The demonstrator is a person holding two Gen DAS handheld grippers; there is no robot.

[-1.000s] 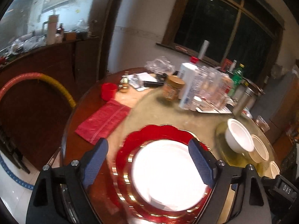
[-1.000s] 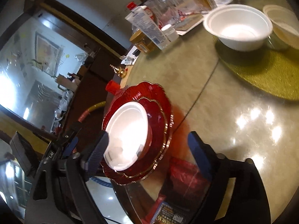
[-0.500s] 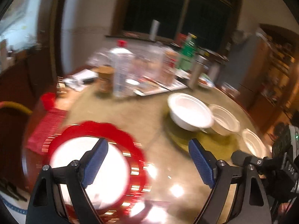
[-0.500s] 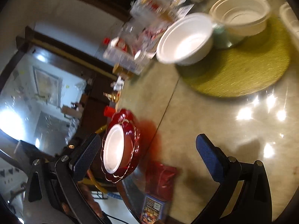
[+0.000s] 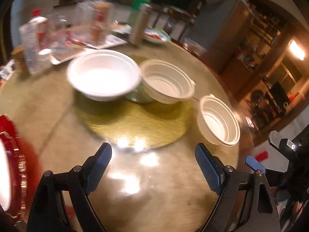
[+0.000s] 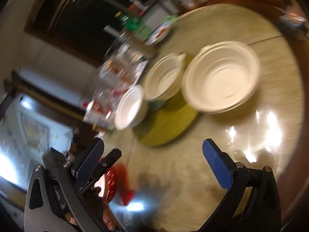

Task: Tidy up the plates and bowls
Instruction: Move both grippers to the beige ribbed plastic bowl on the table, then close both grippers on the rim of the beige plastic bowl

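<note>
Table (image 5: 58, 106) w/ gold mat (image 5: 135, 123), 3 white bowls (image 5: 104, 77); both claws (image 5: 153, 154) (image 6: 152, 150) spread, empty.

Three white bowls (image 5: 104, 77) sit in a row — two on a gold mat (image 5: 139, 123). The left gripper (image 5: 152, 154) hangs open-jawed above the table (image 5: 154, 193).

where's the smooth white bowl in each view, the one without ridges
Left wrist view: the smooth white bowl is upper left of centre, leftmost of three bowls.
Right wrist view: the same bowl is left of centre, tilted, again leftmost.
Shared landmark: the round gold mat, whose far edge lies under it.
</note>
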